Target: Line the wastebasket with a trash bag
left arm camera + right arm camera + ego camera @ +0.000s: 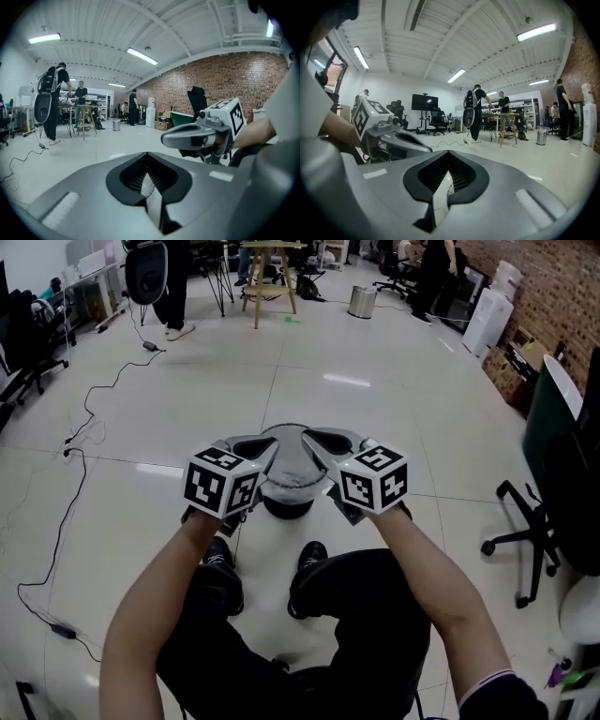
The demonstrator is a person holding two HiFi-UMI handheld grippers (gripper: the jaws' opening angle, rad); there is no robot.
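In the head view both grippers are held side by side above a dark round wastebasket (288,510) that stands on the floor by the person's shoes. A pale grey trash bag (287,474) hangs between them over the basket's mouth. My left gripper (270,443) is shut on a thin strip of the bag film (151,199). My right gripper (309,438) is shut on another strip of the film (439,201). Their tips nearly meet, pointing away from me. Each gripper view shows the other gripper close by: the right gripper (165,139) and the left gripper (433,149).
An office chair (527,531) stands to the right. Cables (64,512) trail over the tiled floor on the left. Far off are a wooden stool (269,282), a metal bin (362,302) and standing people. A brick wall lines the right side.
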